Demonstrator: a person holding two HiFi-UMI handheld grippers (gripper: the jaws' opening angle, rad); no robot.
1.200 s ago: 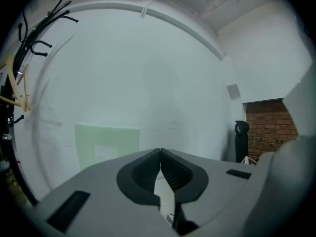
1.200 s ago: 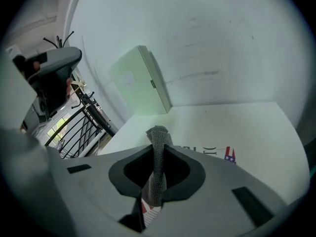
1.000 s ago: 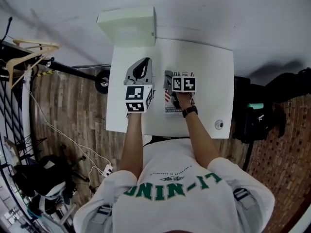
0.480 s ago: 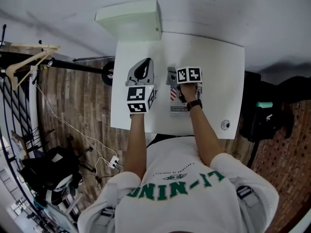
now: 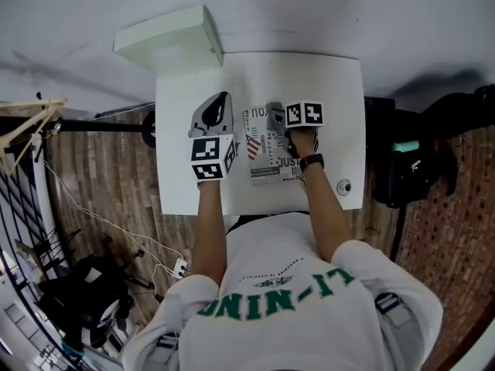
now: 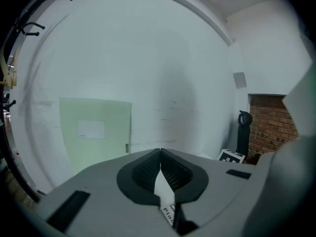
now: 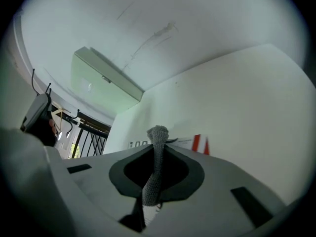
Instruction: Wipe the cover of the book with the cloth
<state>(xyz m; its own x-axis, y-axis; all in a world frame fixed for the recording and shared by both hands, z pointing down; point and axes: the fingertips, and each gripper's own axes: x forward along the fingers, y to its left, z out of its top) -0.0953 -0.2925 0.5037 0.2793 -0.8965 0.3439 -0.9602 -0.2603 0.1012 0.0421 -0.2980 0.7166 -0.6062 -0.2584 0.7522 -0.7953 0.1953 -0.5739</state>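
- Step: wipe looks underway. R gripper (image 7: pixel 158 149) pinches grey cloth (image 7: pixel 154 179) at far edge of book (image 5: pixel 264 159), which lies flat mid-table (image 5: pixel 340 91).
- Next: drag cloth across cover toward near edge w/ light pressure.
- L gripper (image 6: pixel 160 154): jaws pressed together, empty, beside book's left.
- Green box (image 5: pixel 170 41) at far corner; nothing in the way.

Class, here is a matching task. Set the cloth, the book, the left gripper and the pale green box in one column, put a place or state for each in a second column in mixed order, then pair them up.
Things:
1. cloth
2. book
3. left gripper
4. pale green box

Places or states:
A. flat on the white table
B. shut, left of the book
C. clamped in the right gripper
D. beyond the table's far left corner

Pairs: 1-C; 2-A; 3-B; 4-D
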